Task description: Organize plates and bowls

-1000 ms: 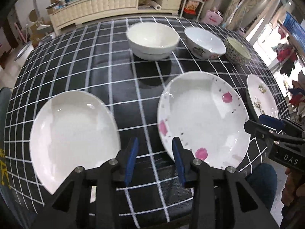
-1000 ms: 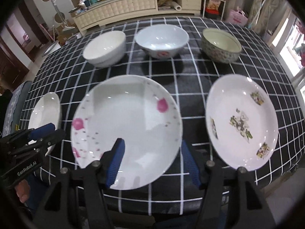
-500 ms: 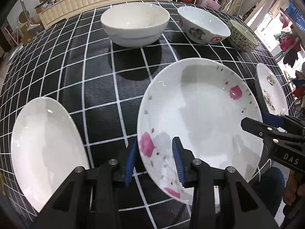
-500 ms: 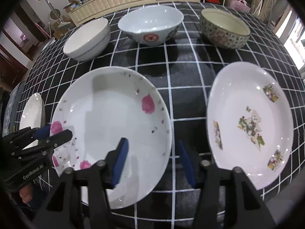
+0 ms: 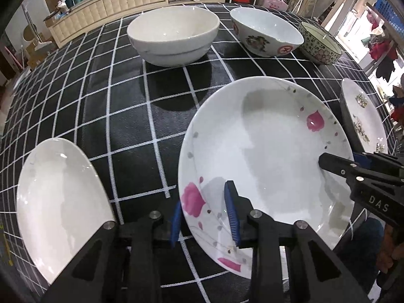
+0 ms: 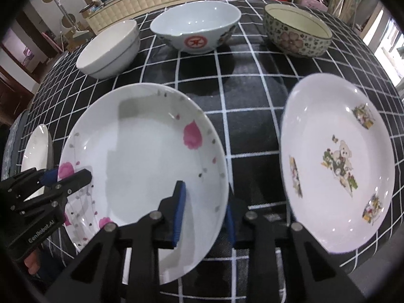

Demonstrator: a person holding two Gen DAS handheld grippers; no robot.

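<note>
A white plate with pink flowers (image 5: 265, 151) (image 6: 141, 156) lies on the black checked tablecloth (image 5: 126, 101). My left gripper (image 5: 203, 217) straddles its near-left rim, one blue pad inside and one outside, jaws closing on the rim. My right gripper (image 6: 204, 217) straddles the near-right rim the same way, jaws closing on it too. Each gripper shows in the other's view: the right gripper (image 5: 338, 160) and the left gripper (image 6: 68, 175). A plain white plate (image 5: 58, 197) lies to the left, a bear-printed plate (image 6: 335, 166) to the right.
Three bowls stand in a row behind the plates: a white bowl (image 5: 174, 38), a bowl with a red mark (image 6: 197, 30) and a flower-patterned bowl (image 6: 298, 32). The table's near edge runs just under both grippers. A cream sideboard stands beyond the table.
Both grippers sank and came over the flowered plate's near rim from either side. The right jaws narrowed a lot, the left slightly. The plates and bowls have not moved.
</note>
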